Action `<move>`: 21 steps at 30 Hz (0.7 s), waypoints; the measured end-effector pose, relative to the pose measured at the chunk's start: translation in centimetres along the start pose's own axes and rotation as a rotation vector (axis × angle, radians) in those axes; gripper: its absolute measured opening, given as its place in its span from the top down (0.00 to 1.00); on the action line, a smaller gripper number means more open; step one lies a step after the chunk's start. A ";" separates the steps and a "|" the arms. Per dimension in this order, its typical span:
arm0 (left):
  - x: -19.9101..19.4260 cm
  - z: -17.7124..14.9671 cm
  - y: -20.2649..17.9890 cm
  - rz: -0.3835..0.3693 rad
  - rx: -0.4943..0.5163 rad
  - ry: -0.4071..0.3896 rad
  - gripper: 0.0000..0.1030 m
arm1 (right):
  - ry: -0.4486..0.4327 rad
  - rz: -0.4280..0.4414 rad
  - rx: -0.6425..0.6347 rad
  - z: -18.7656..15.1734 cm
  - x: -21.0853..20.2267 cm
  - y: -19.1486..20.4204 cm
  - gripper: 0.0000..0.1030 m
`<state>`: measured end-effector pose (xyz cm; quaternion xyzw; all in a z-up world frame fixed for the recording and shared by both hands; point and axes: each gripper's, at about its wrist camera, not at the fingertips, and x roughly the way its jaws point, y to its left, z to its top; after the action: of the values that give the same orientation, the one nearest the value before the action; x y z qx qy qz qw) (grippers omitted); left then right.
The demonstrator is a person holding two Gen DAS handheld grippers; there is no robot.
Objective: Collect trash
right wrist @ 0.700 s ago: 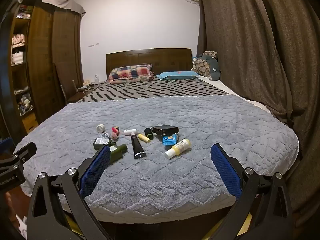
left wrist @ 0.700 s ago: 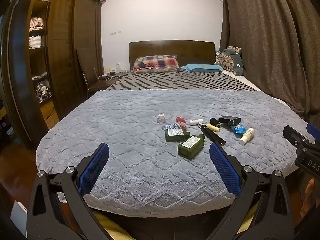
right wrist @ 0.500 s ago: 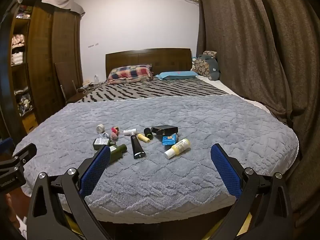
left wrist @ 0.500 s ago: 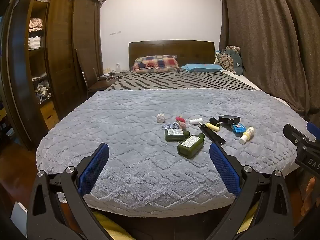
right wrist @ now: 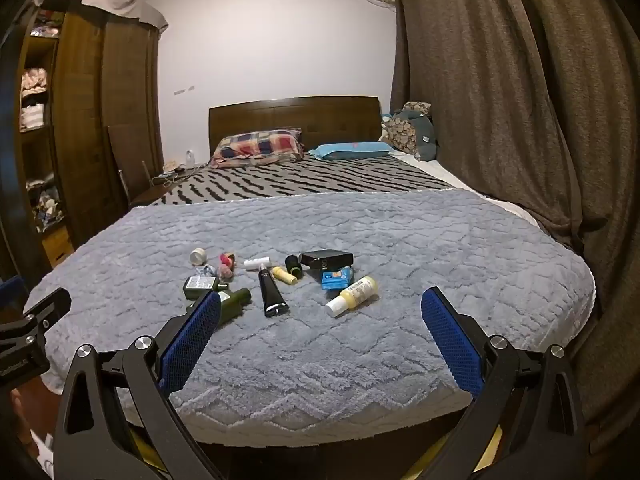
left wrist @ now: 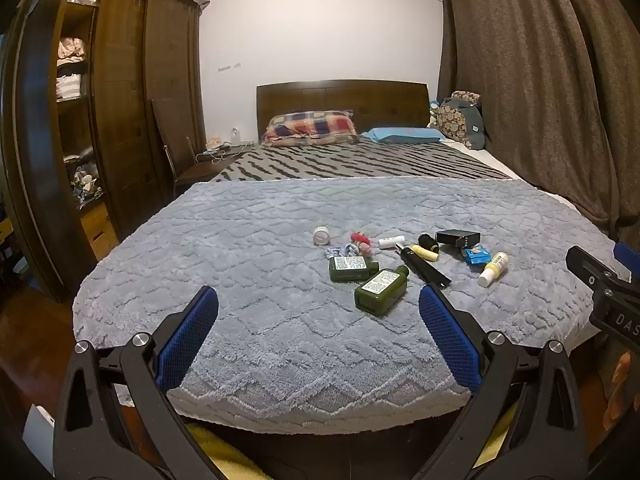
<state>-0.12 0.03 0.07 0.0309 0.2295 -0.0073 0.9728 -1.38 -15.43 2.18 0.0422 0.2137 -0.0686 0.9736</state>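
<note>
Behind right gripper, green bottle half-hidden

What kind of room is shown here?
Most likely a home bedroom: a bed with a wooden headboard, pillows, and a wardrobe beside it.

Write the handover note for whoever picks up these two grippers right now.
Left gripper: open, empty, short of the bed's foot.
Right gripper: open, empty, same stance.
Trash lies clustered on the grey blanket: two green bottles, black tube, yellow bottle, blue packet, black box, small white jar and smaller bits.
Done: nothing picked up as far as shown.
Left: collect everything; no bin in view.
</note>
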 end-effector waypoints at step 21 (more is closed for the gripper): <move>-0.1 -0.2 0.0 0.001 0.003 0.000 0.08 | 0.002 -0.005 0.000 0.1 -0.1 -0.7 0.03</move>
<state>-0.27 0.00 -0.02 0.0325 0.2295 -0.0070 0.9727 -1.52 -16.08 2.29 0.0418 0.2148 -0.0709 0.9732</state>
